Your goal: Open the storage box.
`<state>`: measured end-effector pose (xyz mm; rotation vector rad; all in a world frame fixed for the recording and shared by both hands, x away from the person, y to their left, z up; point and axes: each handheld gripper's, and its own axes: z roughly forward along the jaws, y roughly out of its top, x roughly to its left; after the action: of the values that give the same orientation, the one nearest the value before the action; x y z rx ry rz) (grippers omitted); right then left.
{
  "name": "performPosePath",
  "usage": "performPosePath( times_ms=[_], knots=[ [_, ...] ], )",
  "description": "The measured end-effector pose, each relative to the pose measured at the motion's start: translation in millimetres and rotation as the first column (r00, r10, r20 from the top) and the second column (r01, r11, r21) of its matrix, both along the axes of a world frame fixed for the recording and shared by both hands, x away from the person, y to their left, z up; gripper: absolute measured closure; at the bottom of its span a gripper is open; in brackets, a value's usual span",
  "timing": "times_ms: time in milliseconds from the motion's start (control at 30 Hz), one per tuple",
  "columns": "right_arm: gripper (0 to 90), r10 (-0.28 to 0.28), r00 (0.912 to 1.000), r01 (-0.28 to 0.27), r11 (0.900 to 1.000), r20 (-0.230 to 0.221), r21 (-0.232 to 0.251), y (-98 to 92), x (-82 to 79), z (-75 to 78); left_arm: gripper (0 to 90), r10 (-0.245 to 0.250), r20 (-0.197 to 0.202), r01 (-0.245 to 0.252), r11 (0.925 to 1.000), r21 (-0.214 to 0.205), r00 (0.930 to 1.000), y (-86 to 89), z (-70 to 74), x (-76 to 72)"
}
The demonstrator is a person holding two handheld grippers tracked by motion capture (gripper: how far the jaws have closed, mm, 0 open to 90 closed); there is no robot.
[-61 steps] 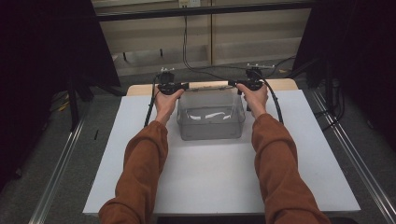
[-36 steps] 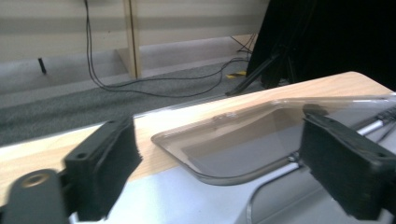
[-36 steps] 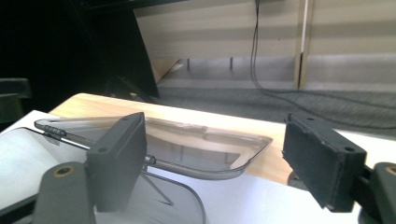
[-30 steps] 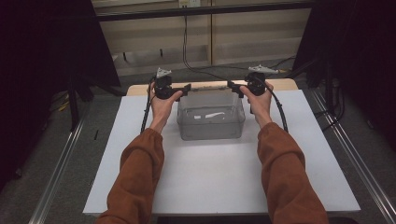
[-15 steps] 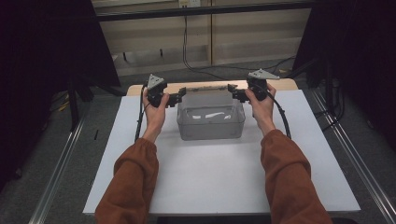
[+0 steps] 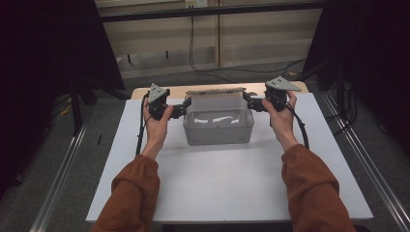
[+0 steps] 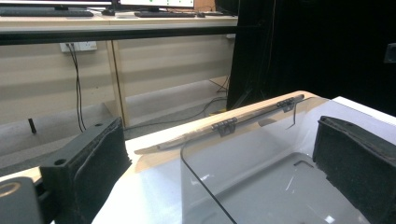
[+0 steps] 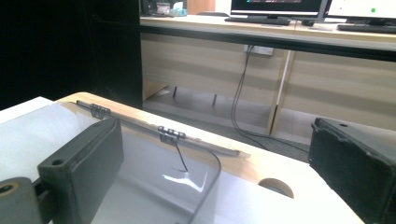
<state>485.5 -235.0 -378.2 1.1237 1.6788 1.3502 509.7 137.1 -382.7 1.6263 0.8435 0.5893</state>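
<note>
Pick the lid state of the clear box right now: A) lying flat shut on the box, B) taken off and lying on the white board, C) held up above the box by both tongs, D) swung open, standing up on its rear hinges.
D: the lid stands up from the hinges at the back edge of the clear box.

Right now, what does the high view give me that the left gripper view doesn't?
High view: the person's rust-brown sleeves, the white rectangular tabletop and the whole clear plastic box. Left gripper view: a flat black keyboard on the rear desk, and the black padded fingers standing wide apart. Both: the box's clear hinged lid, open.
</note>
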Motion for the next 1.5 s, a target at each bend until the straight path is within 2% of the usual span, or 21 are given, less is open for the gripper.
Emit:
performPosePath(
  times_ms=[133,200,400,500,567,667,700,1000,1100,1233,1400,1500],
  knots=[
    [2.8,-0.016,0.9997,0.016,0.9999,0.017,-0.003,-5.8,-12.3,-2.0,2.5,-0.026,0.014,0.027,0.9990,-0.037,0.9996,3.2,-3.9,-10.6],
    [2.7,-0.014,0.9996,0.014,0.9999,0.026,-0.008,-7.0,-18.7,-3.0,2.8,-0.014,0.028,0.014,0.9995,-0.029,0.9995,4.9,-4.5,-15.6],
    [1.5,-0.005,0.9990,0.005,0.9999,0.044,-0.016,-7.8,-36.7,-3.0,3.3,-0.016,0.052,0.017,0.9996,-0.022,0.9985,9.1,-3.5,-28.6],
    [1.3,-0.012,0.9989,0.013,0.9996,0.046,-0.026,-8.4,-44.4,-4.1,4.1,-0.011,0.056,0.012,0.9995,-0.030,0.9984,9.6,-3.8,-37.2],
    [1.3,-0.010,0.9987,0.011,0.9998,0.050,-0.016,-8.8,-49.4,-4.9,4.4,-0.010,0.066,0.011,0.9996,-0.028,0.9978,11.5,-4.2,-43.3],
    [1.0,-0.019,0.9986,0.021,0.9992,0.050,-0.033,-7.9,-57.3,-5.6,4.4,0.000,0.074,0.003,0.9994,-0.035,0.9973,16.4,-5.2,-52.4],
    [1.0,-0.024,0.9982,0.026,0.9991,0.055,-0.033,-8.0,-59.7,-5.7,4.4,0.003,0.068,0.000,0.9990,-0.045,0.9977,17.8,-5.6,-56.1],
    [0.5,-0.051,0.9968,0.052,0.9985,0.061,-0.019,-11.9,-84.0,-9.6,4.4,0.014,0.078,-0.010,0.9987,-0.051,0.9969,26.7,-9.4,-80.0],
    [0.5,-0.060,0.9945,0.063,0.9977,0.086,-0.026,-13.7,-93.5,-11.0,4.4,0.014,0.085,-0.010,0.9987,-0.049,0.9962,29.3,-9.9,-85.9],
    [0.4,-0.067,0.9930,0.069,0.9975,0.097,-0.016,-16.7,-103.5,-11.8,4.4,0.027,0.088,-0.022,0.9982,-0.055,0.9958,32.4,-13.2,-92.6],
    [0.0,-0.063,0.9939,0.064,0.9979,0.091,-0.012,-17.8,-114.4,-16.2,4.4,0.032,0.081,-0.027,0.9977,-0.063,0.9962,34.5,-16.9,-101.9],
    [0.0,-0.061,0.9944,0.064,0.9977,0.086,-0.023,-17.9,-120.5,-19.8,4.4,0.037,0.081,-0.033,0.9981,-0.053,0.9960,37.9,-18.1,-107.6]
  ],
)
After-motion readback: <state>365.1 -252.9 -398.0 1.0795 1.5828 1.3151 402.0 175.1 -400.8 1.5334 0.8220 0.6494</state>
